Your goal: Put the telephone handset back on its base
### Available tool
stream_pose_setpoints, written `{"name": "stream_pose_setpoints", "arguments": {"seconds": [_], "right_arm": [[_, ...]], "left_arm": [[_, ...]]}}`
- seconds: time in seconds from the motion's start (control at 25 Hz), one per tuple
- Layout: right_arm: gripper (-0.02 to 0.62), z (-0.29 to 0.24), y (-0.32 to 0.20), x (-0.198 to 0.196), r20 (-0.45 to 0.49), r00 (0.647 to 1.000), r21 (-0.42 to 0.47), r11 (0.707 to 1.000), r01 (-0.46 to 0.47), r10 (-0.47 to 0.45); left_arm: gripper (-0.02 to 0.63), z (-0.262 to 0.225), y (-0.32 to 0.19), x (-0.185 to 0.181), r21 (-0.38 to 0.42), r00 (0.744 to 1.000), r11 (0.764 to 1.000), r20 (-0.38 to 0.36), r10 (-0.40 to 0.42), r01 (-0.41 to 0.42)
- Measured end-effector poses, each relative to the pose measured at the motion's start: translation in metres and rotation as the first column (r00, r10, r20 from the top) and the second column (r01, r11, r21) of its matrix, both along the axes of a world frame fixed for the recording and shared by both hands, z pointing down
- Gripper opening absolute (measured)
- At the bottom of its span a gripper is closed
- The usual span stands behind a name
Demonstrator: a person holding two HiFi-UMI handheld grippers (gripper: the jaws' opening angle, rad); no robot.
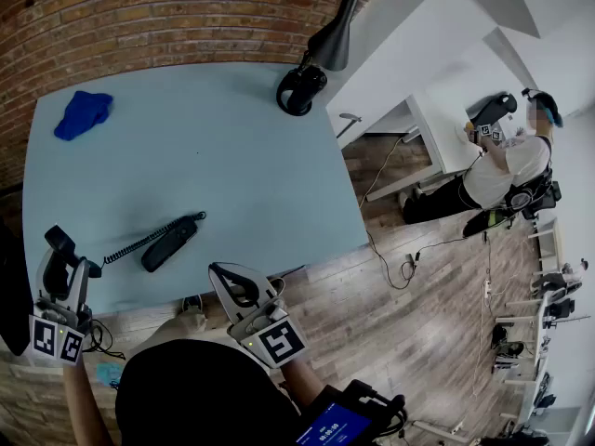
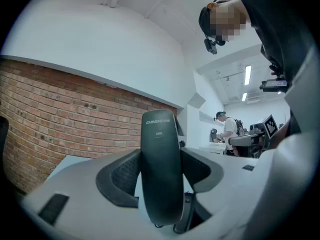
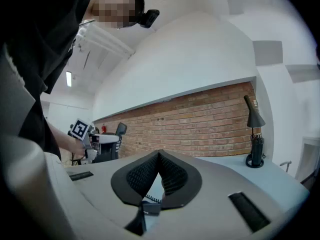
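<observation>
Pictured at one blue table point(image 1: 214, 156) carrying one black lamp point(image 1: 316, 59), one blue cloth point(image 1: 84, 112) and one slim base point(image 1: 170, 242): one handset point(image 2: 160, 169) clamped upright in the left gripper point(image 1: 63, 266), right gripper point(image 3: 159, 156) pinched shut and empty; best lowered level, lengthwise onto the base, its one coiled cord point(image 1: 139, 244) kept slack.

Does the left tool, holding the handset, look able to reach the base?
Probably yes: only table and the coiled cord lie between the base and the left tool gripping the handset; right tool sits aside.

Left gripper point(image 1: 72, 258) and right gripper point(image 1: 244, 291): grey shells, black ribbed jaws, black-and-white marker cubes point(image 1: 281, 342); black top point(image 1: 195, 398) worn.
</observation>
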State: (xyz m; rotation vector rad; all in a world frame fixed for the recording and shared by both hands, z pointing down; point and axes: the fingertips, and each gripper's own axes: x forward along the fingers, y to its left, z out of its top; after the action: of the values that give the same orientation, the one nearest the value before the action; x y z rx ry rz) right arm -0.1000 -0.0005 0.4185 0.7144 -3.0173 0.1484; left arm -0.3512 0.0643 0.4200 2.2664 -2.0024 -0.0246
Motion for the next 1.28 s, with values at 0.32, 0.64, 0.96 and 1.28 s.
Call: {"name": "stream_pose_setpoints", "arguments": {"seconds": [0.32, 0.64, 0.96, 1.28], "right_arm": [[0.017, -0.003, 0.003, 0.003, 0.034, 0.999, -0.051, 0.998, 0.028, -0.026], [0.017, 0.014, -0.007, 0.016, 0.018, 1.0, -0.074, 0.997, -0.018, 0.019], [0.017, 0.027, -0.01, 0.031, 0.007, 0.997, -0.114, 0.991, -0.073, 0.074], [0.018, 0.03, -0.009, 0.051, 0.008, 0.99, -0.138, 0.981, -0.138, 0.141]], "left_arm": [[0.279, 0.009, -0.014, 0.014, -0.062, 0.996, 0.997, 0.07, 0.051, -0.047], [0.279, 0.059, -0.035, 0.035, -0.163, 0.989, 0.979, 0.065, 0.133, -0.121], [0.279, 0.102, -0.052, 0.047, -0.276, 0.979, 0.947, 0.075, 0.19, -0.162], [0.279, 0.141, -0.064, 0.06, -0.366, 0.966, 0.907, 0.071, 0.249, -0.207]]}}
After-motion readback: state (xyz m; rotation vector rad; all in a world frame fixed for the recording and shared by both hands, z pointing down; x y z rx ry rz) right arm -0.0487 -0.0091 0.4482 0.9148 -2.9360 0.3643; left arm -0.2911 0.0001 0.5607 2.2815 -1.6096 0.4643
